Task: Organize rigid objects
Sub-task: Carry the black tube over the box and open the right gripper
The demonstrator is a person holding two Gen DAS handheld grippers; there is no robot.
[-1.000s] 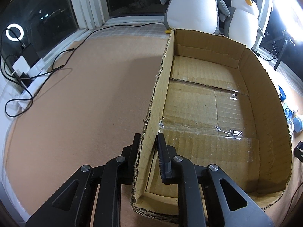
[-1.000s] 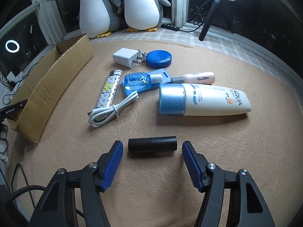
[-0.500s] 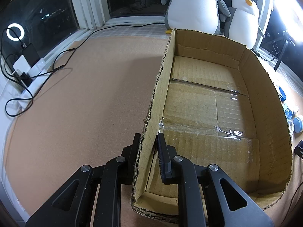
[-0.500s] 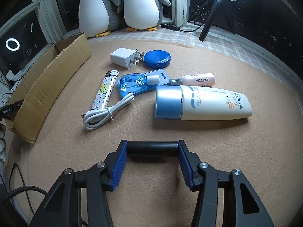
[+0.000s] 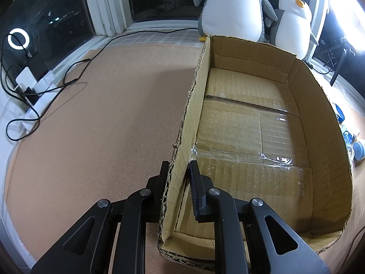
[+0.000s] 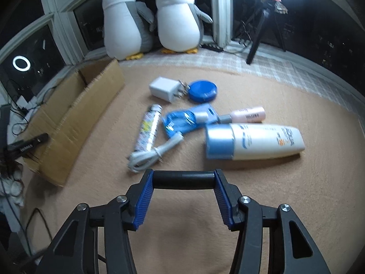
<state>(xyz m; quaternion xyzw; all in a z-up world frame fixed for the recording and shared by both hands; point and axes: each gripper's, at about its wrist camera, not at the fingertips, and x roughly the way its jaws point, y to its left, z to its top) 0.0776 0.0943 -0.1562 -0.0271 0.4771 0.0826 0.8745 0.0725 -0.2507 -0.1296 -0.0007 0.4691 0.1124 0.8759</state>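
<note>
Tan counter (image 6: 285,194) bears: cardboard box (image 6: 75,118), charger (image 6: 164,89), blue tin (image 6: 203,90), lighter (image 6: 149,129), white cable (image 6: 152,153), sunscreen tube (image 6: 253,145), pink bottle (image 6: 248,115).

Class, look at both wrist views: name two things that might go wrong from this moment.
1. The right gripper holds the black cylinder only by its ends; being round, it may slip or roll out.
2. The left gripper pinches a torn wall of the cardboard box; that wall may bend or tear.

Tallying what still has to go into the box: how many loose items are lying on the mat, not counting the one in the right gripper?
7: white charger, blue round tin, patterned lighter, blue packet, pink tube, sunscreen bottle, white cable. Others may lie out of view.
</note>
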